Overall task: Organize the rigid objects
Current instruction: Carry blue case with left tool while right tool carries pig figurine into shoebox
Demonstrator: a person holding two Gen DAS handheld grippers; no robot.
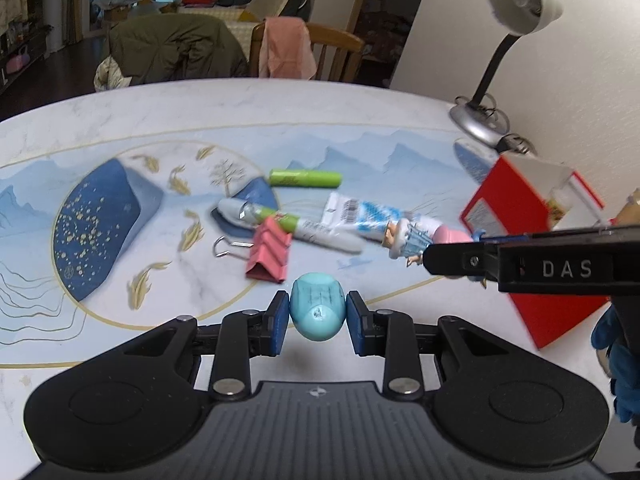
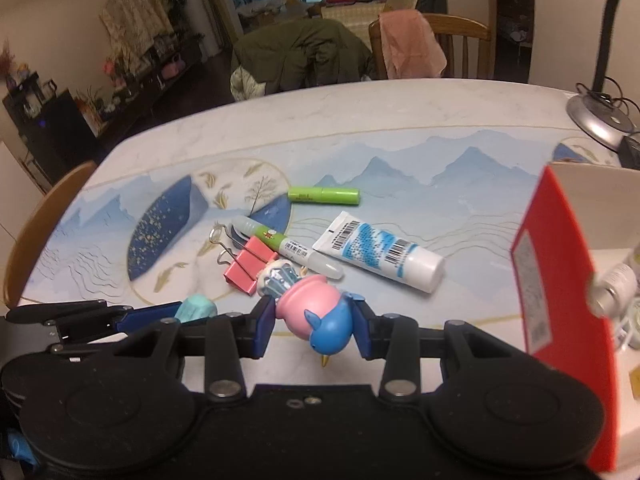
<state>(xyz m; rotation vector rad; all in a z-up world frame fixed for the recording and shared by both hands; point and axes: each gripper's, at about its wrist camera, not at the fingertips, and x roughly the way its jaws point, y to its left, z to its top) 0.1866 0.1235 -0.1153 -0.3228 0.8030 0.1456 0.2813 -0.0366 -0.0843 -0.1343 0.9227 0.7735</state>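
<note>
Bare table [image 1: 120,360] at left, open to the near edge. Left gripper [image 1: 318,314] clamped on teal egg-shaped piece [image 1: 318,312]. Pink binder clip [image 1: 269,250], marker [image 1: 304,229], tube [image 2: 380,252] clustered beyond. Right gripper [image 2: 316,322] pinching figurine [image 2: 316,312]. Red box [image 2: 560,280] crowding right.

glossy plastic figurine [image 2: 316,312], matt teal egg-shaped thing [image 1: 317,311], smooth printed tabletop [image 1: 160,108], metal-wire binder clip [image 2: 244,266], wood chair [image 2: 460,46].
</note>
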